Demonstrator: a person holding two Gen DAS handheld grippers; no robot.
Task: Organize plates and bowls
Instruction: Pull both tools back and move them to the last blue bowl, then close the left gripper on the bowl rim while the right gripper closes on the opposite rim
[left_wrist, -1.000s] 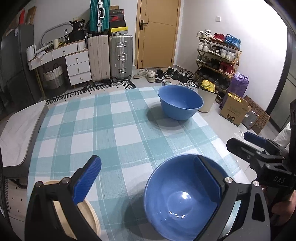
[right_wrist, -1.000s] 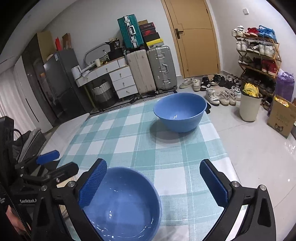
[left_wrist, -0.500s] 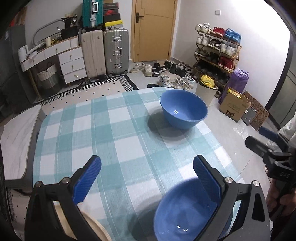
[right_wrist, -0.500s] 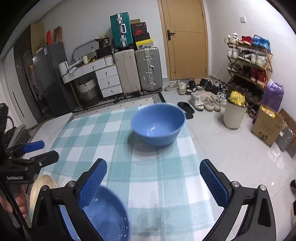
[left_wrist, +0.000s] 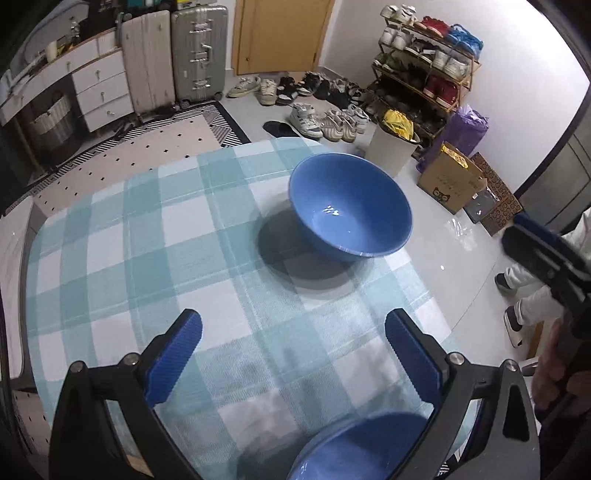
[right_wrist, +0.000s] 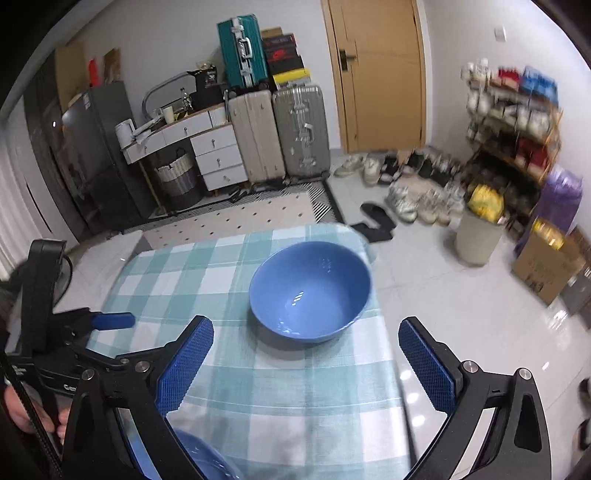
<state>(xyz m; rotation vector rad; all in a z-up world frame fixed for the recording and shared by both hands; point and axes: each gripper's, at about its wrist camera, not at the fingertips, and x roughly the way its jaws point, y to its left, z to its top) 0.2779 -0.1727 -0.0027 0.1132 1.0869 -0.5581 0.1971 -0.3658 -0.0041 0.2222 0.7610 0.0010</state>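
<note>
On the checked tabletop (left_wrist: 207, 236) a blue bowl (left_wrist: 351, 206) is sitting upright, while the left tool (left_wrist: 291, 347) and right tool (right_wrist: 306, 354) are hanging spread wide, gripping nothing

A home entryway — suitcases (right_wrist: 279, 136), shoe rack (right_wrist: 513, 122), door (right_wrist: 376, 74).

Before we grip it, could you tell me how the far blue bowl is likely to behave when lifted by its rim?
The far blue bowl looks glossy, so probably slippery against gripper pads. Its rigid-looking wall suggests it won't flex. It narrows toward the bottom, so a push near the rim might tip it on the checked tablecloth.
</note>
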